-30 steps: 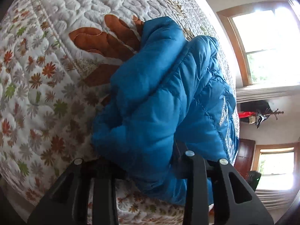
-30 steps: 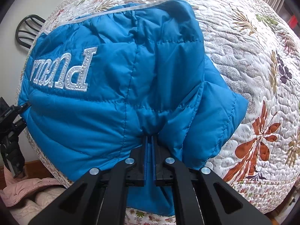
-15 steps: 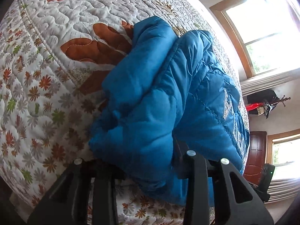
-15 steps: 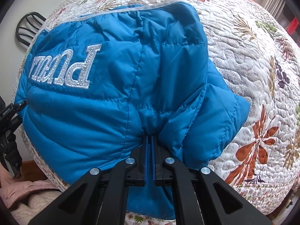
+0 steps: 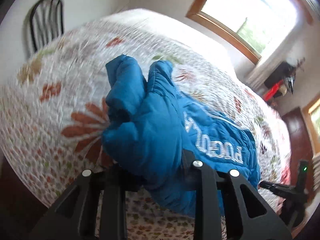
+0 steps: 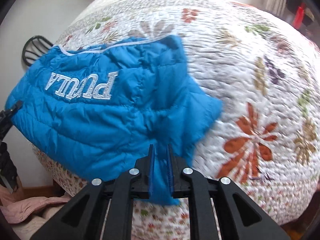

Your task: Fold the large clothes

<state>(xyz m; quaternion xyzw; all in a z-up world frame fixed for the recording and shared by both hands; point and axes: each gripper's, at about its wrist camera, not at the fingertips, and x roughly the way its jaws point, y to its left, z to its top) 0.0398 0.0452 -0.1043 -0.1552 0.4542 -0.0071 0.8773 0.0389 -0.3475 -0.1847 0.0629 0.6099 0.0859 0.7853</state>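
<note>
- Blue puffer jacket (image 6: pixel 96 120) lies bunched on the floral quilt (image 6: pixel 250 76) of a bed, near the quilt's close edge; white embroidered lettering (image 6: pixel 80 88) faces up, reading upside down from the right wrist view.
- Right gripper (image 6: pixel 160 170): jaws have just been opening. A fold of jacket fabric sits between the blue pads (image 6: pixel 151 170), with a narrow gap now showing; whether the pads touch the cloth is uncertain, so I read the grip as loosened, not clamped.
- Left gripper (image 5: pixel 154 172): jaws have just been closing. A thick puffed wad of the jacket (image 5: pixel 152 132), sleeve or corner, fills the space between the fingers (image 5: pixel 197 170) and bulges above them; the fingertips are buried in the cloth, grasping it.
- Left wrist view is motion-blurred; the gripped wad stands raised off the quilt (image 5: pixel 76 76), the rest of the jacket trailing down to the right.
- Surroundings: black metal chair back (image 5: pixel 47 22) by the wall beyond the bed, wood-framed window (image 5: pixel 248 14) at upper right, pink cloth (image 6: pixel 26 208) on the floor beside the bed.
</note>
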